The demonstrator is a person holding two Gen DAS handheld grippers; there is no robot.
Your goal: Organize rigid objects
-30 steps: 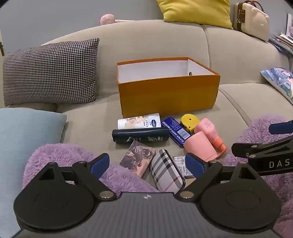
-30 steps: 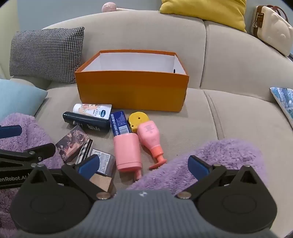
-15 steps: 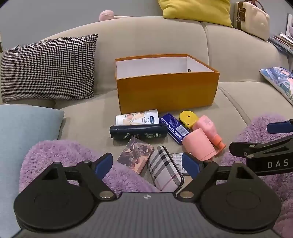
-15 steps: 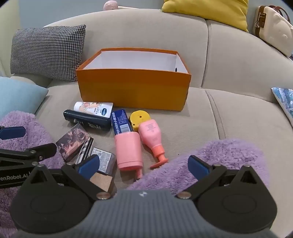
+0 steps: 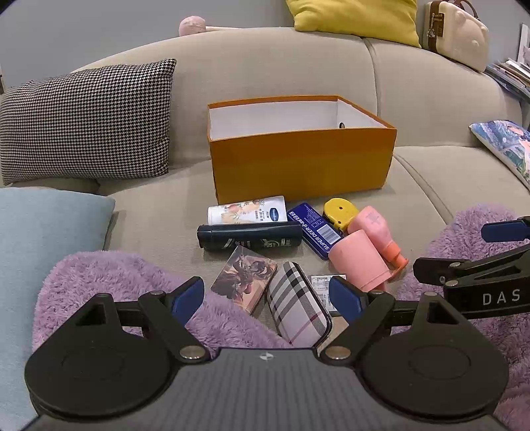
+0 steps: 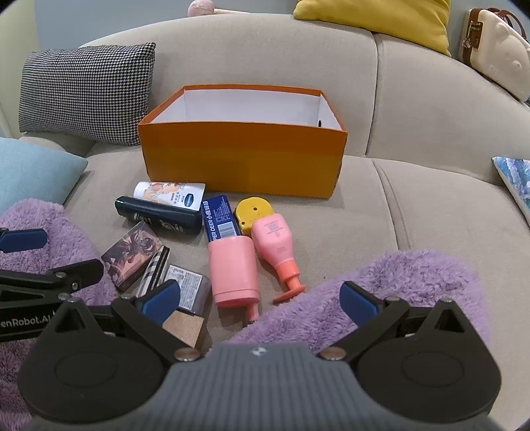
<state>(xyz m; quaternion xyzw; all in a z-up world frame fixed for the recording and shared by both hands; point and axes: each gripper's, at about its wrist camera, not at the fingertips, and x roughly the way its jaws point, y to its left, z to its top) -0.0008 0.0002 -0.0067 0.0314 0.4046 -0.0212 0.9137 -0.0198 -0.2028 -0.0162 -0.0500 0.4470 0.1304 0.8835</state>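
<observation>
An open orange box (image 5: pixel 301 159) (image 6: pixel 241 159) stands on the beige sofa, its inside empty as far as I see. In front of it lie a white tube (image 5: pixel 246 214), a dark bottle (image 5: pixel 248 236), a blue tin (image 5: pixel 313 228), a yellow disc (image 5: pixel 339 209), a pink pump bottle (image 6: pixel 275 242), a pink cup (image 6: pixel 233 268), a picture box (image 5: pixel 243 277), a plaid case (image 5: pixel 298 311) and a small cork block (image 6: pixel 184 326). My left gripper (image 5: pixel 266 296) is open just above the plaid case. My right gripper (image 6: pixel 260 295) is open near the pink cup's base.
Purple fluffy throws (image 5: pixel 109 281) (image 6: pixel 381 288) lie on both sides of the pile. A houndstooth cushion (image 5: pixel 86 119) and a light blue cushion (image 5: pixel 39 238) sit at the left. A yellow cushion (image 5: pixel 354 13) and cream bag (image 5: pixel 453 33) rest on the backrest.
Both grippers have shifted slightly; the view has tilted a little downward, so the box and objects sit a bit higher in frame. Nothing was grasped or moved.
</observation>
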